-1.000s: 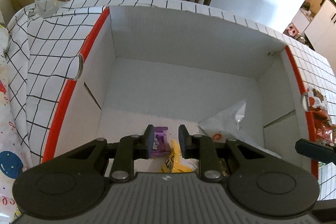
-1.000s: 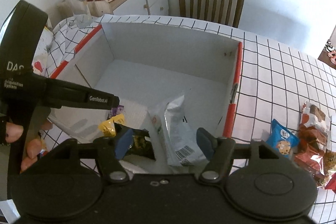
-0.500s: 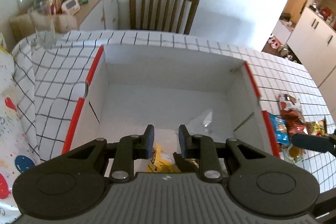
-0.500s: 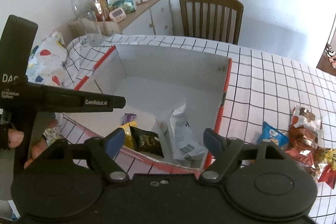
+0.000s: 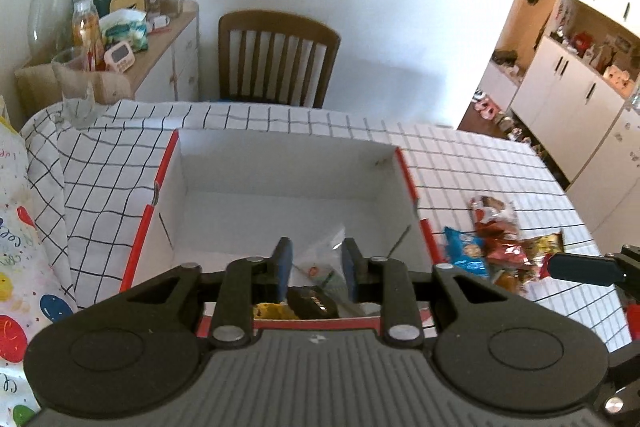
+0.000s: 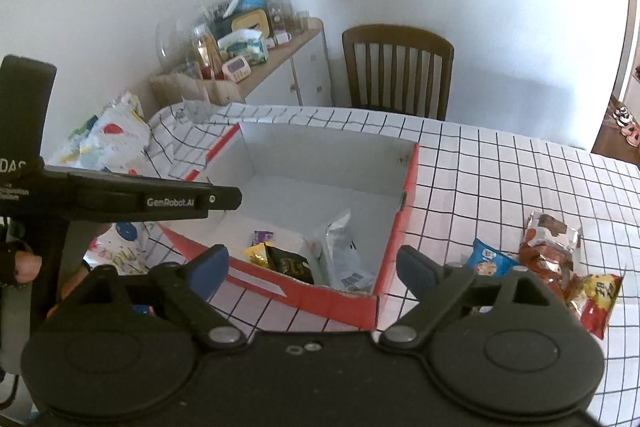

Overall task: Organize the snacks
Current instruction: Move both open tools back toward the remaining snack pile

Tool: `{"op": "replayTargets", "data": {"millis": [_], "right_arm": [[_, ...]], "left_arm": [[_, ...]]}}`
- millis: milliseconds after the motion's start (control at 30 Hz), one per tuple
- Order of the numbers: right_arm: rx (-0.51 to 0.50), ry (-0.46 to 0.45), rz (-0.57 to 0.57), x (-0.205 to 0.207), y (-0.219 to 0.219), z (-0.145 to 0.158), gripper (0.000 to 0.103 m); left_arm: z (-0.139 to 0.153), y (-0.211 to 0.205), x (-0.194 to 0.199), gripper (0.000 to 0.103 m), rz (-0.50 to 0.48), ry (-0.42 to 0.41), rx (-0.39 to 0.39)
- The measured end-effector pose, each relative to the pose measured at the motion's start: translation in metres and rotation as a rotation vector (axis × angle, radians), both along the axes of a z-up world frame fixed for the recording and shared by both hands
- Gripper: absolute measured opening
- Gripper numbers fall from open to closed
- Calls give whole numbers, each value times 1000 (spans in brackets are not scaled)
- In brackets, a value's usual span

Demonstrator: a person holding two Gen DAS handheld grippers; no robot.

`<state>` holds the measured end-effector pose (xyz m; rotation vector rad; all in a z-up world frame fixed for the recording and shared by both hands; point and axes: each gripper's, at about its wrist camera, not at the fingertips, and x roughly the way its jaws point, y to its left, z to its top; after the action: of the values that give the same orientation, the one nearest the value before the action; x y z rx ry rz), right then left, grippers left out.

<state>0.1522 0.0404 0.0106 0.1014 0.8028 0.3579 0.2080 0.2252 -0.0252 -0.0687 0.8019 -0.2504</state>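
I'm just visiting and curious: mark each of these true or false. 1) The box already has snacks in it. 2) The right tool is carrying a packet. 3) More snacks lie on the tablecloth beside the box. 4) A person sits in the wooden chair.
1) True: packets lie inside the box.
2) False: the right gripper holds nothing; its fingers are opening.
3) True: the loose snacks lie there.
4) False: the chair is unoccupied.
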Motion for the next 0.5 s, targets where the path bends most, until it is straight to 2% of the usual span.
{"op": "replayTargets", "data": {"millis": [33,100,333,400,500], "right_arm": [[3,-7,-2,-4,-3,2,91],[6,-23,-8,-13,-9,7,92],[33,-58,-36,-37,-33,17,92],[33,-70,-42,-45,-42,19,96],[36,-86,-57,-55,-59,19,102]], "left_arm": [[3,-1,-4,56,-4,-10,-5],[9,-3,-13,82,-7,-44,-14],[30,-23,-42,82,-59,-123,-26],[32,-31,-49,83,-70,-131,-30],[32,-45,-57,95,-82,-136,-45]]}}
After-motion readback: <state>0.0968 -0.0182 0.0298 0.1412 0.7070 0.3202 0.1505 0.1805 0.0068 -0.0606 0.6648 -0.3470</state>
